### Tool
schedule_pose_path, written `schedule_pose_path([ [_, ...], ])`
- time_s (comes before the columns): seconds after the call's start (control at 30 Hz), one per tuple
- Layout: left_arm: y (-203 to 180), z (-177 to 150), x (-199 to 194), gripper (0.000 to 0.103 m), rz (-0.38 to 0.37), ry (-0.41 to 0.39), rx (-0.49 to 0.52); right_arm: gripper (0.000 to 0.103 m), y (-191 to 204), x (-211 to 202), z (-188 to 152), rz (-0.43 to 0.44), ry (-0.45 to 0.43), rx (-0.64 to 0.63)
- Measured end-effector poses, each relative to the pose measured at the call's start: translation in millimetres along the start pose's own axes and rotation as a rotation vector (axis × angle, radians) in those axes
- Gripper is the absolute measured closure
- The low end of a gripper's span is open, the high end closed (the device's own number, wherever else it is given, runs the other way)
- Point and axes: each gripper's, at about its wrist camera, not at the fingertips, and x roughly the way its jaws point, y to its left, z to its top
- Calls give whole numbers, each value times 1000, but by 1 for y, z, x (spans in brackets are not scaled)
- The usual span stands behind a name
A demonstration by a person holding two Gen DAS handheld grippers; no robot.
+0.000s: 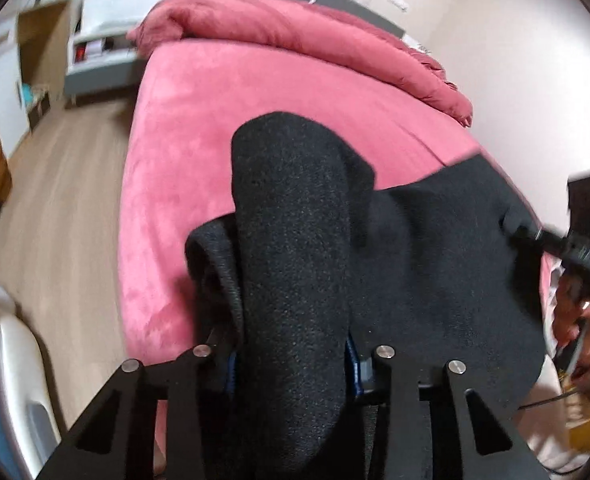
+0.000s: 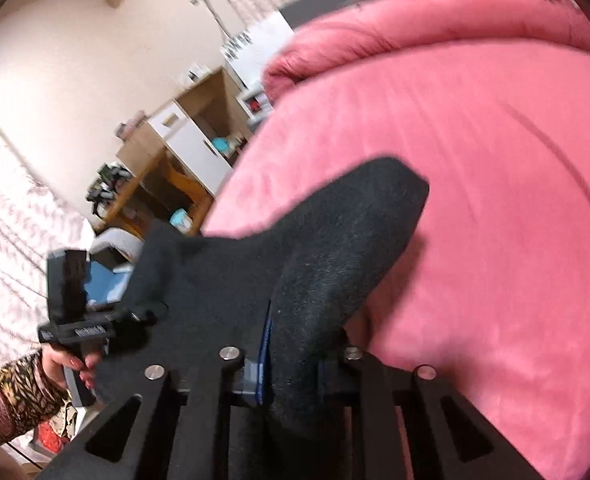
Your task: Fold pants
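The left gripper (image 1: 295,364) pinches one bunched end of the black pants (image 1: 415,248); the right gripper (image 2: 295,368) clamps the other. The pants hang stretched sideways between them above the pink bed (image 1: 199,120).

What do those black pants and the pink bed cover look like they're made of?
The black pants look like thick fleece or brushed knit: matte, with a fuzzy, pilled nap. The pink bed cover seems to be plush velour or microfibre: soft and suede-like, with light and dark patches where the pile lies differently.
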Motion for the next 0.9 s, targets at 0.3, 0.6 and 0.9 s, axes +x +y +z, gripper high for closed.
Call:
schedule_pose_path([
  [0.3, -67, 80, 34, 67, -43, -151, 84, 88, 31, -53, 58, -27, -172, -223],
  [0.6, -83, 169, 161, 52, 73, -21, 112, 85, -127, -80, 109, -259, -365, 4],
  [0.9, -32, 139, 162, 0, 46, -65, -85, 69, -219, -31, 37, -492, -91, 253],
])
